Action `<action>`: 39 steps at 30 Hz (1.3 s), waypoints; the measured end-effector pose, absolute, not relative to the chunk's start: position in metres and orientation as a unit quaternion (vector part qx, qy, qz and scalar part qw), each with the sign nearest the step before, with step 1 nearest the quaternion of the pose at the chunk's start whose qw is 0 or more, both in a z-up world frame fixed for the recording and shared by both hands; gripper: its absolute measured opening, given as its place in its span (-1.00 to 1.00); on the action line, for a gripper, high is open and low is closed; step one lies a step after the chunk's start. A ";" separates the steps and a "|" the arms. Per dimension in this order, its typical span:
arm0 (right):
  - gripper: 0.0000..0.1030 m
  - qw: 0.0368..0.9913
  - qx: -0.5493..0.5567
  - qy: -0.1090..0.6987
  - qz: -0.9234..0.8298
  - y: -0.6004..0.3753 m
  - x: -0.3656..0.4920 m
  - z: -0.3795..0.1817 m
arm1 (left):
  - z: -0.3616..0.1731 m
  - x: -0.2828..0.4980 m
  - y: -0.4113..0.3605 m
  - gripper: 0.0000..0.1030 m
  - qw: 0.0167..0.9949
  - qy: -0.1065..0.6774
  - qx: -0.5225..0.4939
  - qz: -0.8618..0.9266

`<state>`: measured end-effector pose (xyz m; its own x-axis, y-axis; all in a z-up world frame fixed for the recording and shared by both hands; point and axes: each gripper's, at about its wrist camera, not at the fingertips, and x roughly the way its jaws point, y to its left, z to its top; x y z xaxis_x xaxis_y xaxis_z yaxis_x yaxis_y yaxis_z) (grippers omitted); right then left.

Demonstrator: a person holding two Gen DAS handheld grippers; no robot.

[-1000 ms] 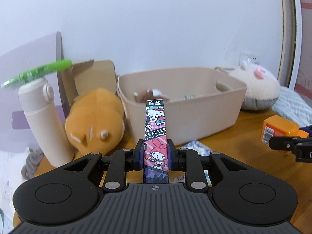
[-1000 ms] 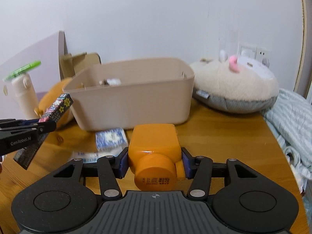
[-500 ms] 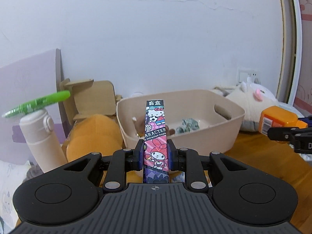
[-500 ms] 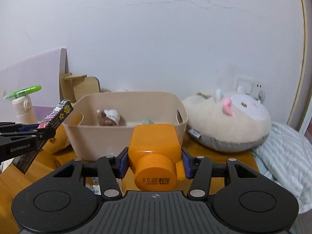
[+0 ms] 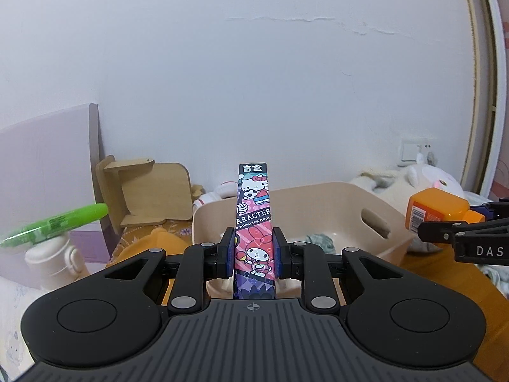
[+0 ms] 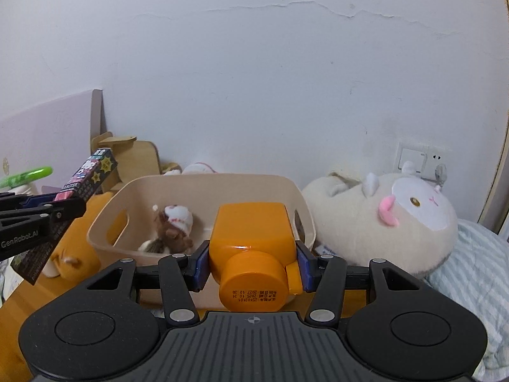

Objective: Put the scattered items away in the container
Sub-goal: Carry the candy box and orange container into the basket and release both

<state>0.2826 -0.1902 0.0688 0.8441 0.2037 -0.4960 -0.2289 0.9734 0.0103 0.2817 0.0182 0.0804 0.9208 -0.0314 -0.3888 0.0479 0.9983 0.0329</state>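
Note:
My left gripper [image 5: 253, 240] is shut on a tall narrow cartoon-printed box [image 5: 254, 197], held upright in front of the beige bin [image 5: 334, 203]. In the right wrist view that box [image 6: 95, 172] hangs left of the bin, between the left gripper's fingers [image 6: 63, 210]. My right gripper [image 6: 252, 262] is shut on an orange bottle [image 6: 251, 229], cap toward the camera, just before the bin's near rim [image 6: 206, 180]. In the left wrist view the orange bottle [image 5: 435, 205] hangs right of the bin. A small brown and white plush [image 6: 173, 226] lies inside the bin.
A large cream plush [image 6: 397, 222] sits right of the bin on a striped cloth [image 6: 470, 261]. An orange plush [image 6: 79, 245] lies to the bin's left. A white flask with a green item on top [image 5: 47, 248] and a wooden stand [image 5: 149, 187] are at the left.
Both grippers have risen and come closer to the bin with their loads. The bin's inside, hidden by its wall a second ago, shows from above.

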 end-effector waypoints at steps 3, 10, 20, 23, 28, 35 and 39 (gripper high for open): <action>-0.03 0.959 -0.027 0.257 0.113 -0.190 0.300 0.072 | 0.080 0.302 0.018 -0.56 0.977 0.212 0.013 -0.015; -0.03 0.954 -0.029 0.273 0.121 -0.183 0.341 0.066 | 0.063 0.353 0.017 -0.56 0.966 0.259 -0.002 -0.004; -0.03 0.934 -0.022 0.332 0.132 -0.165 0.398 0.032 | 0.034 0.395 0.016 -0.56 0.952 0.305 0.013 0.000; -0.03 0.929 -0.028 0.347 0.129 -0.159 0.408 0.021 | 0.031 0.399 0.012 -0.56 0.950 0.311 0.021 -0.001; -0.03 0.923 -0.041 0.363 0.122 -0.156 0.416 0.009 | 0.026 0.405 0.010 -0.56 0.948 0.317 0.036 0.001; -0.03 0.916 -0.051 0.381 0.117 -0.154 0.423 -0.002 | 0.022 0.413 -0.001 -0.55 0.944 0.326 0.056 -0.004; 0.15 0.915 -0.051 0.380 0.122 -0.154 0.419 -0.002 | 0.020 0.411 0.001 -0.26 0.944 0.326 0.049 -0.007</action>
